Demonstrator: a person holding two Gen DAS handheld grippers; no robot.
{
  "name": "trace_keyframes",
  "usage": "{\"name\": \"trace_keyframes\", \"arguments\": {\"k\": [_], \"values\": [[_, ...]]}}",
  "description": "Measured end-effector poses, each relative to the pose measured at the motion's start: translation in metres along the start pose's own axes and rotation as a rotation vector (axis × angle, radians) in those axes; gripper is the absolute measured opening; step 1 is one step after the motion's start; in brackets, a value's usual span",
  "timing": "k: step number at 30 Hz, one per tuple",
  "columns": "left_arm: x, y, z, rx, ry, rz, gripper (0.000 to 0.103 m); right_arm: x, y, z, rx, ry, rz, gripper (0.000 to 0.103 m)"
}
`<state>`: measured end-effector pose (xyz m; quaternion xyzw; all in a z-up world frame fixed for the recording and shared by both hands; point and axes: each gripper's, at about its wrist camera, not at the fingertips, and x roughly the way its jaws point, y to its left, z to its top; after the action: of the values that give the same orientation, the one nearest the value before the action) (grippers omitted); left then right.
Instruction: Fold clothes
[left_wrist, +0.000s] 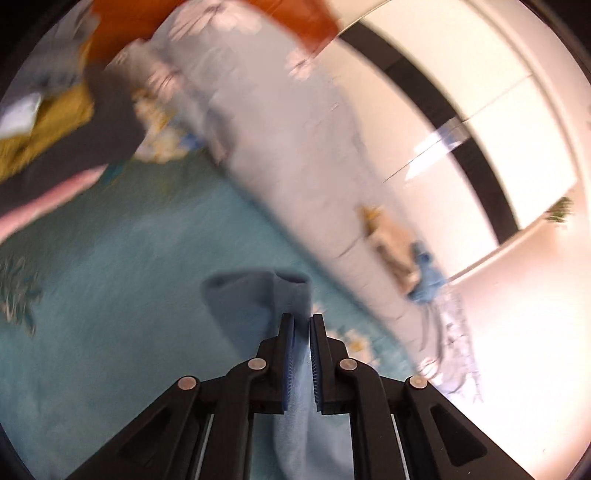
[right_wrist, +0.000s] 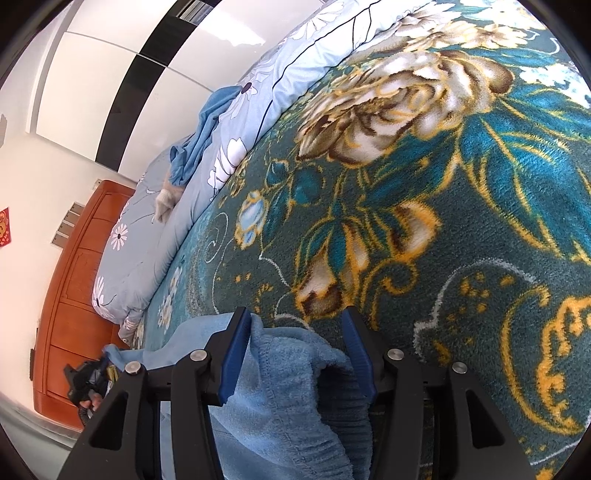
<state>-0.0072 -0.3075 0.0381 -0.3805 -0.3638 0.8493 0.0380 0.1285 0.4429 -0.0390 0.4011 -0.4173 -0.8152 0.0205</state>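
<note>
The left tongs (left_wrist: 302, 321) are clamped on the light blue fleece garment (right_wrist: 280, 398), which hangs above the floral bed blanket (right_wrist: 424, 229), while the right tongs (right_wrist: 295, 321) stand wide open around its ribbed hem, not gripping.

You see a plain light-blue garment (right_wrist: 280, 398) on a teal blanket (right_wrist: 461, 229) with cream-and-gold flowers.

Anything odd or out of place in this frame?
Nothing damaged or spilled. The left gripper pinches the blue garment, while the right gripper is open with the waistband loose between its fingers. Left view is motion-blurred.
</note>
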Motion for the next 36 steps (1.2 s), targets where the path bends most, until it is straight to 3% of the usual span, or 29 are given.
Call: {"name": "trace_keyframes", "arguments": {"k": [5,8,15,20,24,26,27,32,34,36], "values": [[-0.007,0.023,0.006,-0.024,-0.039,0.033,0.006,-0.001,-0.001,-0.001,-0.007,-0.009,0.005,0.053],[0.0,0.046,-0.005,-0.066,-0.002,0.052,0.006,-0.001,-0.001,0.0,-0.009,-0.007,0.003,0.053],[0.03,0.031,-0.005,-0.03,0.058,0.131,0.017,-0.001,0.003,-0.001,-0.011,-0.011,-0.01,0.055],[0.067,0.018,-0.01,0.016,0.135,0.251,0.018,-0.001,0.005,-0.001,-0.012,-0.007,-0.018,0.055],[0.083,0.018,-0.015,0.019,0.151,0.305,0.018,-0.001,0.006,-0.001,-0.012,-0.001,-0.023,0.055],[0.085,0.02,-0.016,0.015,0.142,0.325,0.011,0.0,0.006,-0.001,-0.011,0.001,-0.025,0.055],[0.086,0.02,-0.017,0.018,0.136,0.335,0.0,0.0,0.006,-0.001,-0.01,0.001,-0.025,0.055],[0.065,0.015,-0.012,0.027,0.071,0.267,0.0,0.0,0.006,-0.001,-0.01,0.003,-0.026,0.055],[0.063,0.012,-0.008,0.021,0.098,0.228,0.002,0.0,0.005,-0.002,-0.01,0.0,-0.027,0.056],[0.067,0.008,-0.008,0.016,0.129,0.261,0.003,0.0,0.006,-0.003,-0.012,-0.004,-0.027,0.057]]}}
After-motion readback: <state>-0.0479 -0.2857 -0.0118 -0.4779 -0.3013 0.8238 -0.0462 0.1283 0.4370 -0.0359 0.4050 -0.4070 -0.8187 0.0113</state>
